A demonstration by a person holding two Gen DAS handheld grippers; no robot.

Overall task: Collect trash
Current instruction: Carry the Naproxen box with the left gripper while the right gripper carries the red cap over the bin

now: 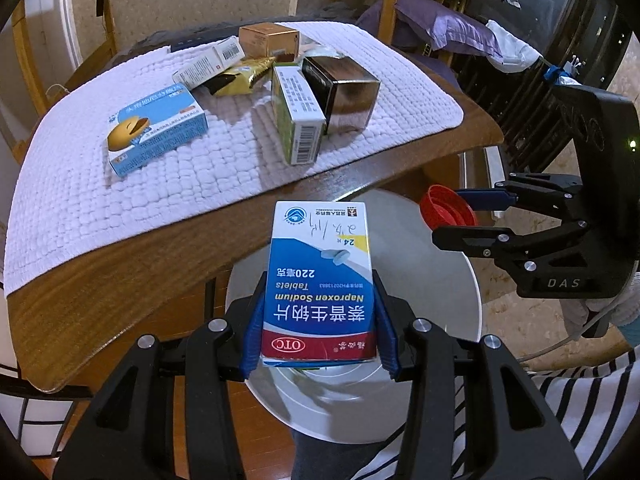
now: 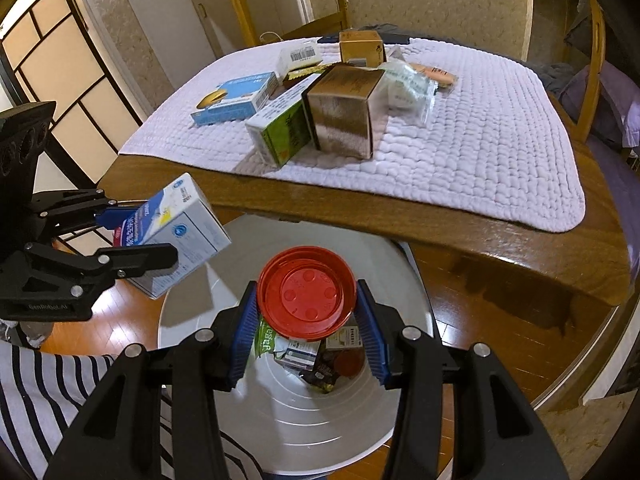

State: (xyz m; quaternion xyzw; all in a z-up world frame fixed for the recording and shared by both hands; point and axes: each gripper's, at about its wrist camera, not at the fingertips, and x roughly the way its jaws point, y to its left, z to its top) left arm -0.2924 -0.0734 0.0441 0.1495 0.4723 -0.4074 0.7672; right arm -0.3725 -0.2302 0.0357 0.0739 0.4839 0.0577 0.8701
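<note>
**binfan:** Red plastic lid (image 2: 307,293) pinched in your right gripper (image 2: 307,312), blue-and-white tablet carton (image 1: 320,280) clamped in your left gripper (image 1: 318,320), why both over the white round bin (image 2: 400,280)?

**tidyop:** So you can drop both straight in. More boxes wait on the white quilted mat (image 1: 200,168).

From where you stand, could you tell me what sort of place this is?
Most likely a lived-in home, perhaps a bedroom: a wooden table under a quilted mat, purple bedding behind it, and a white bin on the wood floor.
</note>
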